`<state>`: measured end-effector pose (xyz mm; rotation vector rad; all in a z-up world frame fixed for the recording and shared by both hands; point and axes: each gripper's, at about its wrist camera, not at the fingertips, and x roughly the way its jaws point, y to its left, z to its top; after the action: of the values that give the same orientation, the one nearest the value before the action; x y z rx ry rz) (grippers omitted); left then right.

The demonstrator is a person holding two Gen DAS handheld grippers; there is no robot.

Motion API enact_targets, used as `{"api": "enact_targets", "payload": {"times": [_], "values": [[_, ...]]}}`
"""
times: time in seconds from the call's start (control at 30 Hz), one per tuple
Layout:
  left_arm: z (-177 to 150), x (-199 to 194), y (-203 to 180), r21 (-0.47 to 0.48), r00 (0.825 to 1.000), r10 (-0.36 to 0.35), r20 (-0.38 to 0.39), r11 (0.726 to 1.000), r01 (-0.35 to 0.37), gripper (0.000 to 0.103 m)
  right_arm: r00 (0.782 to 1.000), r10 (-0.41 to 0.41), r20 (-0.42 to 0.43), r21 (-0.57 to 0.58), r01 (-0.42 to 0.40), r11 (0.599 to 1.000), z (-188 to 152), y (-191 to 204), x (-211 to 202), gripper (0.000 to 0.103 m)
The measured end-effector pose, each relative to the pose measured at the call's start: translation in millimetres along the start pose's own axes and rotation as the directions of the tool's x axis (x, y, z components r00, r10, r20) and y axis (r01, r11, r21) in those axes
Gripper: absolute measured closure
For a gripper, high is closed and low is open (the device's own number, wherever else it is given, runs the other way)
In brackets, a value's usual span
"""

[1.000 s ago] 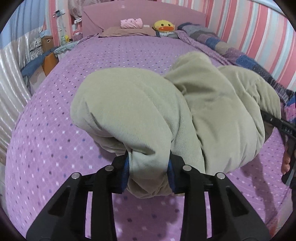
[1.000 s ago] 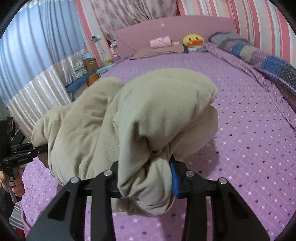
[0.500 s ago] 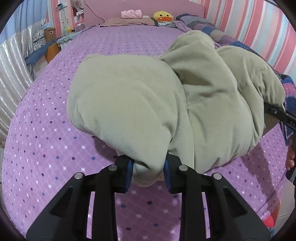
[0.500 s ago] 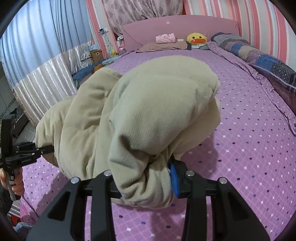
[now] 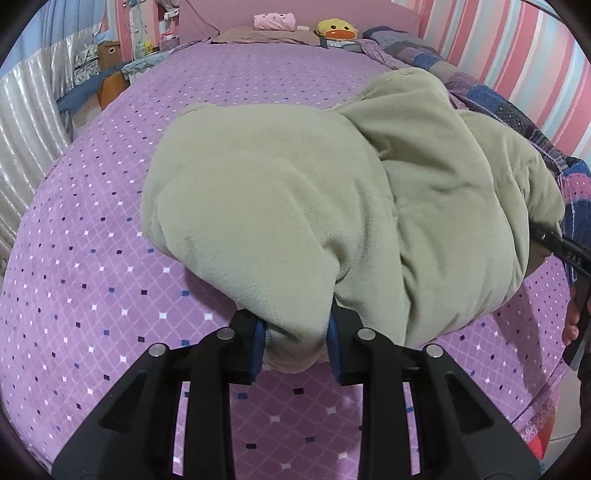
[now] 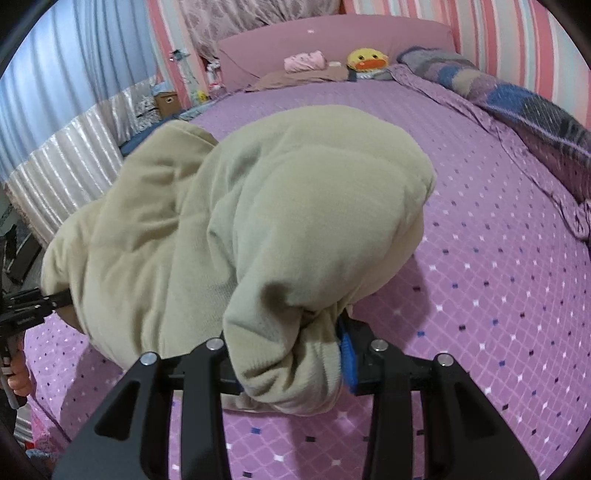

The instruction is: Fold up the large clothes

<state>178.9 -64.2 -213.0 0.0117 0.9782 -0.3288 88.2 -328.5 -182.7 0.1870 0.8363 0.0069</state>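
Observation:
A large beige padded garment (image 5: 314, 206) hangs bunched between both grippers above the purple dotted bed (image 5: 92, 258). My left gripper (image 5: 295, 343) is shut on one bunched edge of it. My right gripper (image 6: 291, 354) is shut on another bunched edge of the garment (image 6: 258, 221); its left pad is hidden by cloth. The right gripper also shows at the right edge of the left wrist view (image 5: 565, 251), and the left gripper at the left edge of the right wrist view (image 6: 33, 306). The garment's lower folds rest on or near the bedspread.
A pink headboard (image 6: 332, 40), a pink bundle (image 5: 275, 21) and a yellow duck plush (image 5: 334, 30) lie at the bed's far end. A patchwork blanket (image 6: 517, 99) runs along the right side. Boxes (image 5: 109, 51) and clutter stand beyond the left edge, by a curtain.
Both grippers have kept their hold and lowered the garment toward the bed, tilting down; the bundle sits lower and spreads wider over the bedspread.

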Motion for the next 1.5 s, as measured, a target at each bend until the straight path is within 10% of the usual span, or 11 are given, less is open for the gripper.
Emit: {"api": "enact_targets", "payload": {"times": [0.5,1.13,1.5], "values": [[-11,20,-2,-0.03,1.0,0.011,-0.006,0.999,-0.011,0.07,0.995,-0.078,-0.056,0.022,0.08,0.997,-15,-18,24,0.06],[-24,26,11,-0.138,0.996,0.091,0.006,0.986,-0.089,0.007,0.977,-0.212,-0.015,0.015,0.212,0.977,-25,-34,8,0.015],[-28,26,10,-0.153,0.993,0.118,0.028,0.982,-0.113,0.003,0.975,-0.222,0.005,0.123,0.22,0.968,-35,-52,19,0.003]]}}
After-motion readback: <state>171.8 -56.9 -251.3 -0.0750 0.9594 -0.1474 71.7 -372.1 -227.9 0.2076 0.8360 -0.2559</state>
